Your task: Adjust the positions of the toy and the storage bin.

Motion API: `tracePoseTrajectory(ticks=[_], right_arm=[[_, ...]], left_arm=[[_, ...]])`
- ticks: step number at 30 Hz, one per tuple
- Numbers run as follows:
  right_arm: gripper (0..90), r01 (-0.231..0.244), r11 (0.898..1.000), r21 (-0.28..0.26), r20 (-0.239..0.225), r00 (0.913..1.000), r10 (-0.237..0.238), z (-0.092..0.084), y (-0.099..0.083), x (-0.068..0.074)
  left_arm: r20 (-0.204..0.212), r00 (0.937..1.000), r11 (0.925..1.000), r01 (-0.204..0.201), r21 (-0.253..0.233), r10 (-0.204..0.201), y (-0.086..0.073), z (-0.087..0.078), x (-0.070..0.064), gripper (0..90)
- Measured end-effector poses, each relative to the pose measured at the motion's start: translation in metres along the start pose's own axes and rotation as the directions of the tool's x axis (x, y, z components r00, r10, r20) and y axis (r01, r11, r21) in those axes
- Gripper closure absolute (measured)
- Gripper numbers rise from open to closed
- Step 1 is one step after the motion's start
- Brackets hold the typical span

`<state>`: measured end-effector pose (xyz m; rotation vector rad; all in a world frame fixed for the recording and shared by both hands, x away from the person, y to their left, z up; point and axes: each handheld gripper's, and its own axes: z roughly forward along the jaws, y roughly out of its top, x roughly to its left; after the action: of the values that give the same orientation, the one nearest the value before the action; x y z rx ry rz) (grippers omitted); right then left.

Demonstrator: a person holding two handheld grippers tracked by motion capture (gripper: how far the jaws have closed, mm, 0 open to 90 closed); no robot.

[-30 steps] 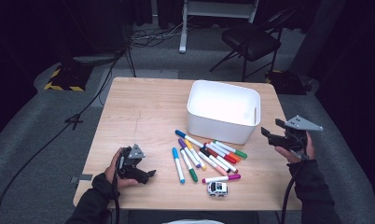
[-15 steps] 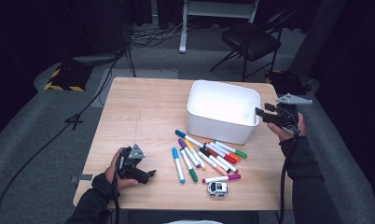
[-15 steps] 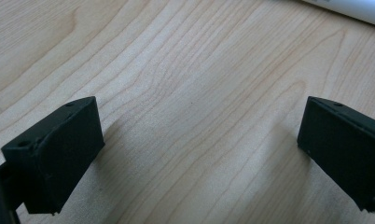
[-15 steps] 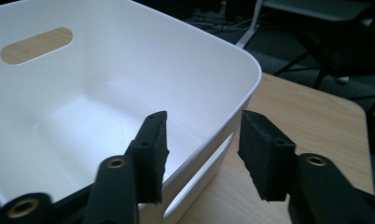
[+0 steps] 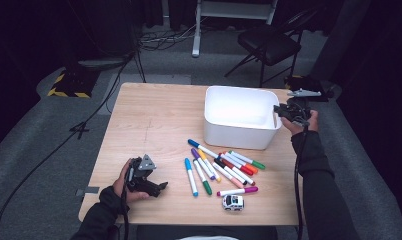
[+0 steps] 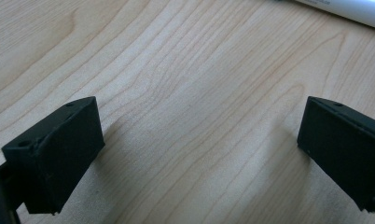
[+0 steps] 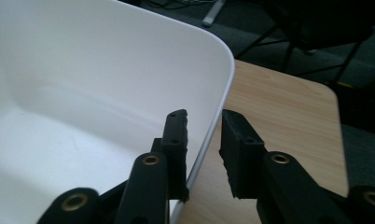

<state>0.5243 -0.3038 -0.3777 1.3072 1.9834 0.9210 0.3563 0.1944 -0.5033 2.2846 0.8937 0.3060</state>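
- Right gripper [image 5: 278, 111]: held at the right edge of the desk [image 5: 154, 115], level with the white bin [image 5: 239, 120], and pointing left at the bin's right wall; the forearm in a dark sleeve runs up from the near right corner.
- Right gripper view: its fingers [image 7: 176, 140] straddle the bin's right wall near a rounded corner, one inside the bin and one outside over the wood. They have just been closing, and they now stand close together with the thin white rim [image 7: 209, 130] between them; the inner one lies against the wall, and a narrow gap seems to remain on the outer side.
- Left gripper [image 5: 161, 187]: resting at the near left part of the desk, held low in the left hand [image 5: 126, 180], pointing right toward the markers.
- Left gripper view: its fingers [image 6: 55, 154] stand wide apart just above bare wood, with nothing between them; a white marker barrel [image 6: 344, 8] lies far ahead.
- White bin: stands on the far right half of the desk; the visible interior is bare white.
- Markers [image 5: 221, 165]: a loose group of coloured pens lying on the desk just near of the bin, well apart from both grippers.
- Toy car [image 5: 233, 202]: small and white, near the front edge, just beside a magenta-capped marker [image 5: 237, 191].
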Motion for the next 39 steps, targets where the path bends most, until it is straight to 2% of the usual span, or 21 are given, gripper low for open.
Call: tracePoseTrajectory(ticks=[2,4,11,13,19,21,24,28,29,30,32,33,34,36,38,39], right_arm=[[78.4,-0.005,1.000,0.005,0.052,0.9987,0.005,0.005,0.003,0.001],[79.7,-0.012,1.000,0.008,0.064,0.9979,0.011,0.007,0.005,-0.001],[80.2,-0.007,1.000,0.007,0.091,0.9958,0.007,0.007,0.004,-0.002],[80.1,-0.033,0.999,-0.002,0.104,0.9940,0.033,0.004,0.001,-0.004],[79.9,-0.042,0.999,-0.025,0.102,0.9938,0.044,-0.002,-0.004,-0.010],[80.1,-0.062,0.997,-0.045,0.085,0.9943,0.065,-0.007,-0.006,-0.011],[74.2,-0.095,0.991,-0.092,0.020,0.9951,0.097,-0.021,-0.006,-0.012],[71.0,-0.081,0.989,-0.125,-0.014,0.9967,0.080,-0.036,-0.006,-0.010],[68.0,-0.062,0.987,-0.146,-0.052,0.9971,0.055,-0.047,-0.007,-0.008],[68.0,-0.062,0.987,-0.146,-0.052,0.9971,0.055,-0.047,-0.007,-0.008],[64.8,-0.017,0.986,-0.167,-0.080,0.9968,0.003,-0.060,-0.012,-0.004],[64.8,-0.017,0.986,-0.167,-0.080,0.9968,0.003,-0.060,-0.012,-0.004],[62.8,0.007,0.983,-0.184,-0.110,0.9936,-0.027,-0.067,-0.018,-0.002],[61.9,0.019,0.981,-0.194,-0.125,0.9912,-0.044,-0.070,-0.021,-0.001],[58.1,0.070,0.977,-0.203,-0.168,0.9801,-0.105,-0.076,-0.032,0.005],[58.1,0.070,0.977,-0.203,-0.168,0.9801,-0.105,-0.076,-0.032,0.005]], left_arm=[[-0.001,1.0000,1.0000,-0.001,0.000,0.001,0.000,0.000,0.000,0.5],[0.000,1.0000,1.0000,0.000,0.000,0.000,0.000,0.000,0.000,0.5],[0.000,1.0000,1.0000,0.000,0.000,0.000,0.000,0.000,0.000,0.5],[-0.003,1.0000,1.0000,-0.004,-0.002,0.004,0.000,0.000,0.000,0.5],[0.000,1.0000,1.0000,0.000,0.000,0.000,0.000,0.000,0.000,0.5],[0.000,1.0000,1.0000,0.000,0.000,0.000,0.000,0.000,0.000,0.5],[0.000,1.0000,1.0000,0.000,0.000,0.000,0.000,0.000,0.000,0.5],[-0.003,1.0000,1.0000,0.000,0.000,0.000,0.000,0.000,0.000,0.5],[-0.001,1.0000,1.0000,0.003,0.000,-0.003,0.000,0.000,0.000,0.5],[-0.001,1.0000,1.0000,0.003,0.000,-0.003,0.000,0.000,0.000,0.5],[-0.001,1.0000,1.0000,0.003,0.001,-0.003,0.000,0.000,0.000,0.5],[-0.001,1.0000,1.0000,0.003,0.001,-0.003,0.000,0.000,0.000,0.5],[0.001,1.0000,1.0000,0.008,0.005,-0.008,0.000,0.000,-0.001,0.5],[0.003,0.9998,0.9998,0.018,0.011,-0.018,0.000,-0.001,-0.001,0.5],[0.004,0.9998,0.9998,0.017,0.010,-0.017,0.000,-0.001,-0.001,0.5],[0.003,0.9998,0.9998,0.017,0.010,-0.018,0.000,-0.001,-0.001,0.5]])
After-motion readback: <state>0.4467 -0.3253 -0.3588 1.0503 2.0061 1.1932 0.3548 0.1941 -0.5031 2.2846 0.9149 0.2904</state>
